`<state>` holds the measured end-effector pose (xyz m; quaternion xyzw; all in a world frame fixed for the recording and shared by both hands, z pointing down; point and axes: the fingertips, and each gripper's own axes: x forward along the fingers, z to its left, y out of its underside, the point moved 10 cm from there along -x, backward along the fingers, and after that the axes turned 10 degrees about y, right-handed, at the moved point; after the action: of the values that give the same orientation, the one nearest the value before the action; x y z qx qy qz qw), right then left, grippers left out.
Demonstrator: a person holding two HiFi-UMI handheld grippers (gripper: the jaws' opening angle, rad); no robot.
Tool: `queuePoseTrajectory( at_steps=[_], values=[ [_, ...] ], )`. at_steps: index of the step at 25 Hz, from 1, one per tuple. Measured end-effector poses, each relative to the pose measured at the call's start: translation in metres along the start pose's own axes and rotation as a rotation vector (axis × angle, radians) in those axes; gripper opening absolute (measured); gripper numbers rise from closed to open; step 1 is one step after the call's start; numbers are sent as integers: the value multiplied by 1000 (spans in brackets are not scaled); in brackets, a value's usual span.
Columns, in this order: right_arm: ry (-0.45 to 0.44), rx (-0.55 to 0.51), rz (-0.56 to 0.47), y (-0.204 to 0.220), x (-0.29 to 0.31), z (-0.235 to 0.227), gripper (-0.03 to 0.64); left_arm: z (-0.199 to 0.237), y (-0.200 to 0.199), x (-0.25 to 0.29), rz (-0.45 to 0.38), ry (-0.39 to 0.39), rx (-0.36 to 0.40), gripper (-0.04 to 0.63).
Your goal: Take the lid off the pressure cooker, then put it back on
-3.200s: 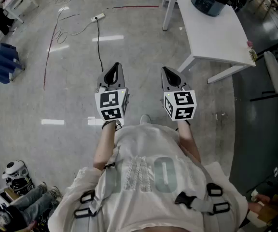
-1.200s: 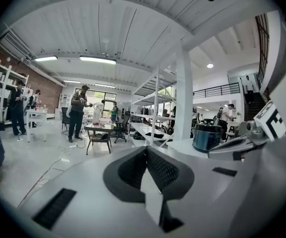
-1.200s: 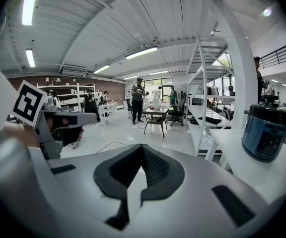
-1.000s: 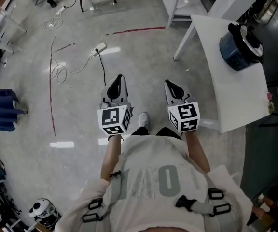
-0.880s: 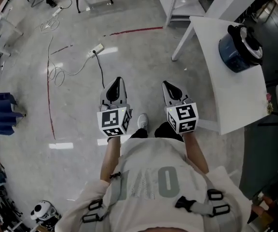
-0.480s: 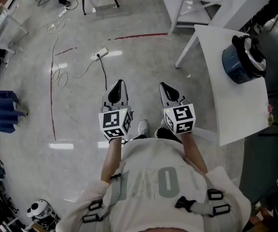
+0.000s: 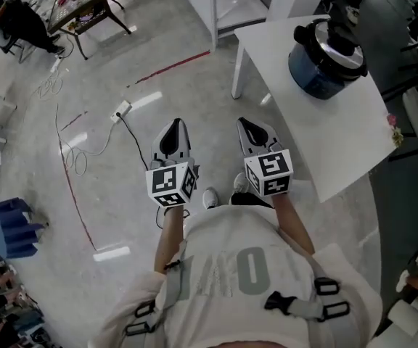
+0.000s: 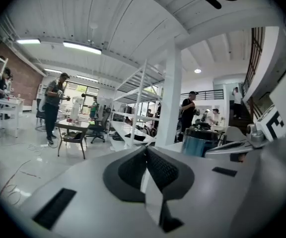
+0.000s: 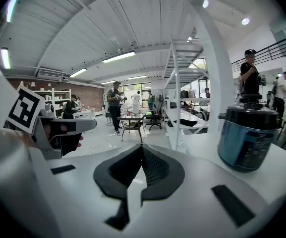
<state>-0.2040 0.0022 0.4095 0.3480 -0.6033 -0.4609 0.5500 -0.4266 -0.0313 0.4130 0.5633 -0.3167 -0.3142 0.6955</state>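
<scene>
Close in front of the person's waist, the two hands hold their tools side by side, forearms stretched forward and near parallel, noses pointing ahead and only a little down over bare floor (image 7: pixel 122 194). The left gripper (image 7: pixel 173 124) has its dark pads pressed together with nothing between them, as its own view (image 8: pixel 145 150) shows plainly. The right gripper (image 7: pixel 247 123) is closed and empty as well, its pads meeting in a thin seam (image 9: pixel 142 148). Ahead and off to the right stands a white table (image 7: pixel 339 136), its near corner just past the right tool. On it, towards the far side, sits the pressure cooker (image 7: pixel 318 67), a blue-sided pot standing upright, well apart from both tools. The lid (image 7: pixel 337 40) is on, dark, with a black handle on top. From the right gripper's view the pot (image 9: pixel 246 145) lies right of the jaws' line, so I judge that the right hand is the nearer one. Both tools would need to swing rightward and go forward over the tabletop, then open, before either can take the lid.
</scene>
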Motion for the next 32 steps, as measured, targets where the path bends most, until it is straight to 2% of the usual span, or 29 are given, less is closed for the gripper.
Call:
queuePoseTrajectory(
  at_steps=[4, 9, 15, 21, 27, 32],
  values=[
    [177, 61, 1, 13, -22, -73, 9, -49, 1, 79, 32, 189, 24, 18],
    [396, 143, 0, 35, -62, -162, 9, -127, 5, 151, 52, 366, 79, 18],
    [631, 252, -1, 53, -106, -210, 9, -186, 6, 199, 102, 564, 109, 18],
    [782, 315, -22, 49, -116, -233, 9, -218, -1, 248, 129, 723, 141, 18],
    [873, 343, -19, 44, -102, -243, 9, -221, -3, 287, 144, 805, 137, 18],
    [904, 374, -14, 37, -74, -245, 9, -205, -3, 315, 152, 852, 136, 18]
  ],
)
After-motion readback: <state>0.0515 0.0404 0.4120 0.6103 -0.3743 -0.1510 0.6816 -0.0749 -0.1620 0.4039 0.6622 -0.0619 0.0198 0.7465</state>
